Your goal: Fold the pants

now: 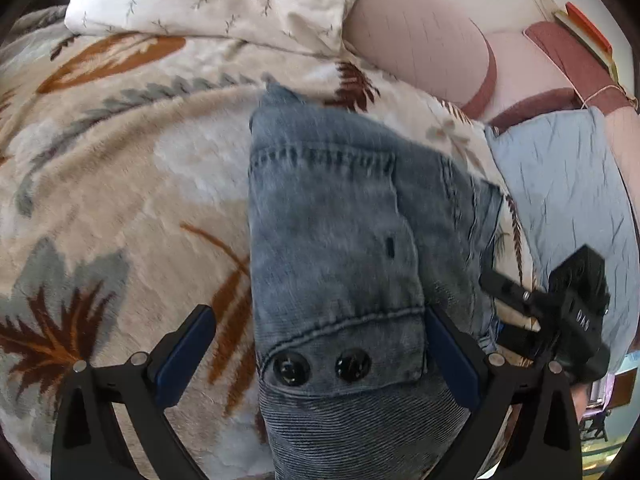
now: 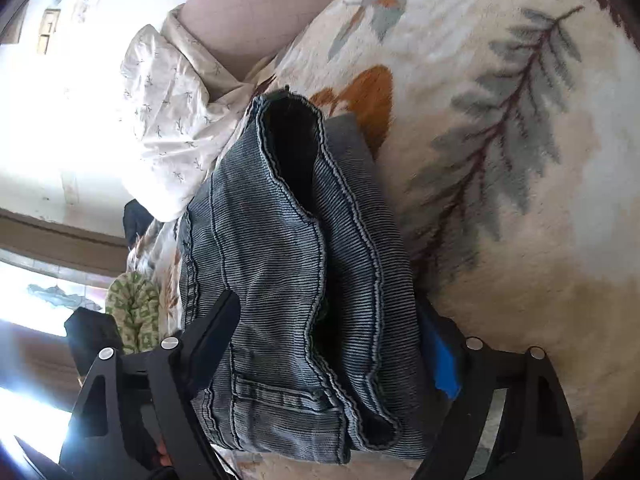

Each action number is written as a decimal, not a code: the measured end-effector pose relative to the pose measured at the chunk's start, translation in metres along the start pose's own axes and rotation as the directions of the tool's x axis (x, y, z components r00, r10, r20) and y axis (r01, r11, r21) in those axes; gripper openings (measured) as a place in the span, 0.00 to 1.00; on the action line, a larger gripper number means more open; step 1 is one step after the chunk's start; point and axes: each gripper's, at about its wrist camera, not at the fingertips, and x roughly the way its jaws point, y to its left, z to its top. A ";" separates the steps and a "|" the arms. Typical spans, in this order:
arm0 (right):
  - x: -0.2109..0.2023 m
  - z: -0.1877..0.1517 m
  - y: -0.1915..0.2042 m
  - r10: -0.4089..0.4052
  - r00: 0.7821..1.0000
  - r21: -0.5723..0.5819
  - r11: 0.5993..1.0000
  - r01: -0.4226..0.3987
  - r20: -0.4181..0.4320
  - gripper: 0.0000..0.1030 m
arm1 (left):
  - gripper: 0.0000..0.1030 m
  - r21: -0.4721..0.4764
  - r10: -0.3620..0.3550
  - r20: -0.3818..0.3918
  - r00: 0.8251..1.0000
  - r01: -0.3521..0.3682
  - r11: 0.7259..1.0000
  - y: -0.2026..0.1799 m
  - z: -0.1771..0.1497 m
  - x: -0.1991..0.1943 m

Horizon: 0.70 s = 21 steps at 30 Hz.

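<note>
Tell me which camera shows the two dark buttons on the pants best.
Left wrist view: the two buttons sit close and unobstructed on the pants, between the left gripper's fingers. The right wrist view shows only ribbed denim and seams, no buttons.

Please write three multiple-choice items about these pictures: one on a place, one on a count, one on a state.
1. Where do the pants lie?
A. on a leaf-patterned blanket
B. on a wooden floor
C. in a basket

2. How many dark buttons show on the waistband?
A. none
B. two
C. five

3. How is the left gripper?
A. shut on a pillow
B. open, its fingers on either side of the waistband
C. out of view

Key: 1 A, blanket shows all around the denim; 2 B, two sit side by side; 3 B, fingers stand wide apart.
</note>
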 end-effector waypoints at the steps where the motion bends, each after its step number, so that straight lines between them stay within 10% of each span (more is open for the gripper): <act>1: 0.001 0.000 0.001 0.004 1.000 -0.001 1.000 -0.004 -0.003 0.81 | 1.00 -0.016 -0.018 -0.002 1.000 0.018 1.000 0.003 -0.001 0.002; 13: 0.011 -0.004 0.009 -0.060 0.998 -0.070 0.996 0.062 0.021 0.64 | 0.69 0.048 -0.084 0.031 0.996 0.083 0.995 -0.012 -0.003 0.003; 21: 0.015 -0.008 0.019 -0.055 0.997 -0.077 0.995 0.058 0.047 0.35 | 0.53 0.073 -0.056 0.080 0.995 0.050 0.996 -0.019 -0.007 -0.012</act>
